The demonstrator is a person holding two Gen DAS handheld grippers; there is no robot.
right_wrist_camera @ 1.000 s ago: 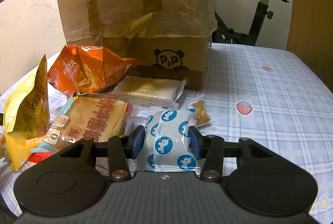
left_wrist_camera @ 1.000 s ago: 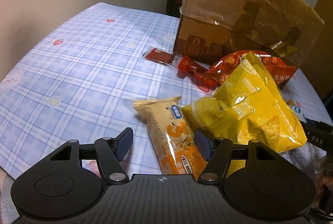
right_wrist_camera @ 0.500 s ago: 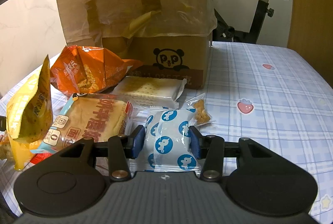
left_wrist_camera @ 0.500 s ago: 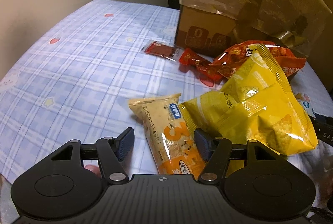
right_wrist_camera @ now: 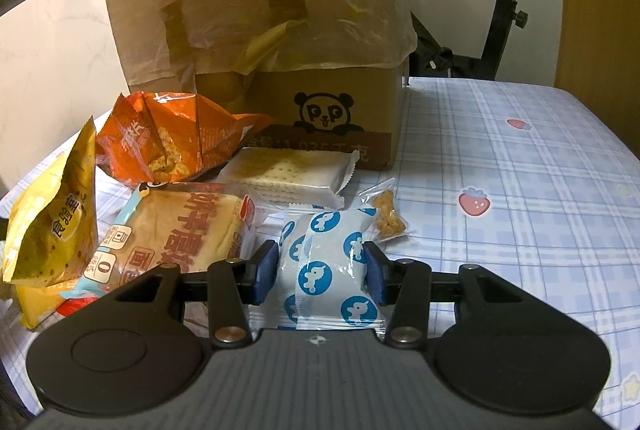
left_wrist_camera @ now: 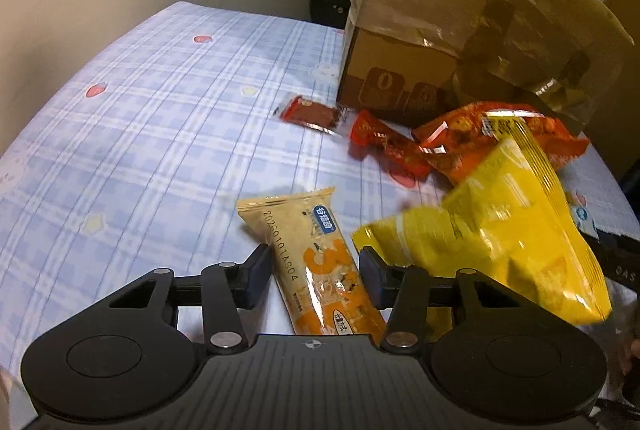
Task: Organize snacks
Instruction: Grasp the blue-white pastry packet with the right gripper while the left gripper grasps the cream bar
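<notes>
Blue-checked cloth covers your surface (left_wrist_camera: 152, 134), your left hand-held gripper (left_wrist_camera: 312, 270) is closing around the orange snack bar (left_wrist_camera: 320, 266) lying flat, your right hand-held gripper (right_wrist_camera: 320, 268) pinches the blue-dotted white packet (right_wrist_camera: 332, 262); that slick bar could squirt sideways into the yellow chip bag (left_wrist_camera: 512, 234).

The near end of the orange snack bar (left_wrist_camera: 320, 270) is hidden behind the left gripper's body, and the yellow chip bag (left_wrist_camera: 516, 230) beside it is motion-blurred. The white blue-dotted packet (right_wrist_camera: 328, 270) is cut off below by the right gripper's body. The cardboard box (right_wrist_camera: 328, 118) tops out beyond the frame.
</notes>
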